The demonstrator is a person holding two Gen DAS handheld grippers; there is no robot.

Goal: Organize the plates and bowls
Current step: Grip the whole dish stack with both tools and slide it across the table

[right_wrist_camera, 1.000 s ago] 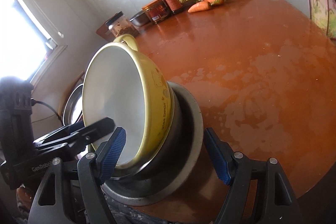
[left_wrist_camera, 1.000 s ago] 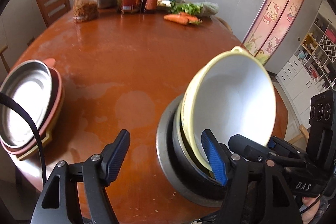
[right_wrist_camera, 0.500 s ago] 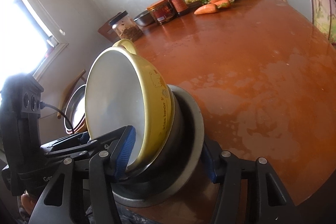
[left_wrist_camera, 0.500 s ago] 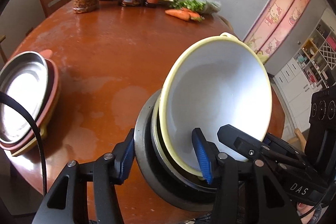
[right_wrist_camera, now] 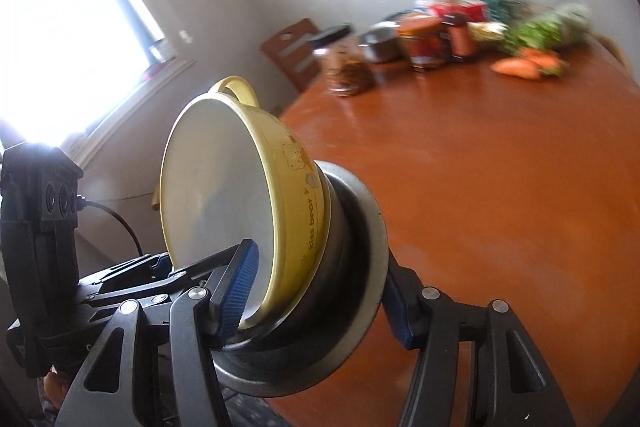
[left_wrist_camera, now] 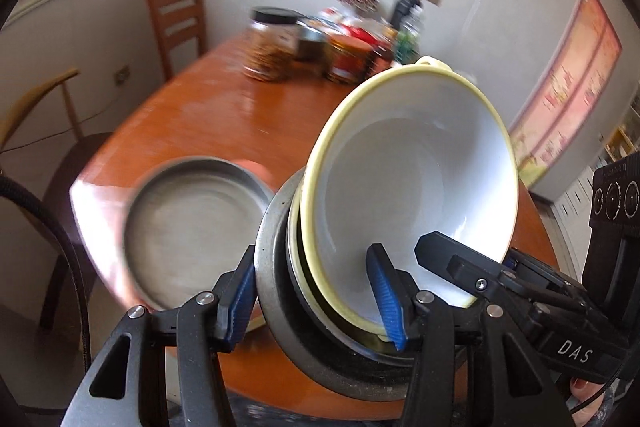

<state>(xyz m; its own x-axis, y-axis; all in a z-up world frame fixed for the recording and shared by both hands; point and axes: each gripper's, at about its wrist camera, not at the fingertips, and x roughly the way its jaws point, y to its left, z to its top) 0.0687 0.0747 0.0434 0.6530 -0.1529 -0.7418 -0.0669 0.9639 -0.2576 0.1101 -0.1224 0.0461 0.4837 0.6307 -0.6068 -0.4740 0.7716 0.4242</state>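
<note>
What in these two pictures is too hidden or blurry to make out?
- Left view: the plates under the metal plate are smeared by motion blur.
- Both views: jar labels are blurred and unreadable.
- Both views: the yellow bowl hides what sits inside the metal bowl.
- Right view: window glare washes out everything outside.

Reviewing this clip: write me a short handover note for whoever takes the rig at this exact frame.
Left gripper: shut across the near rim of the bowl stack, outer pad on the metal bowl, inner pad inside the yellow bowl.
Right gripper: shut on the same stack from the other side.
Things: the yellow bowl sits nested in the metal bowl with a dark one between; the stack is tilted and looks lifted off the table. A stack of plates, metal one on top, lies to the left.
Done: bowls nested and gripped by both grippers.
Left: set the stack down, probably near the plates; keep both grips firm.
</note>
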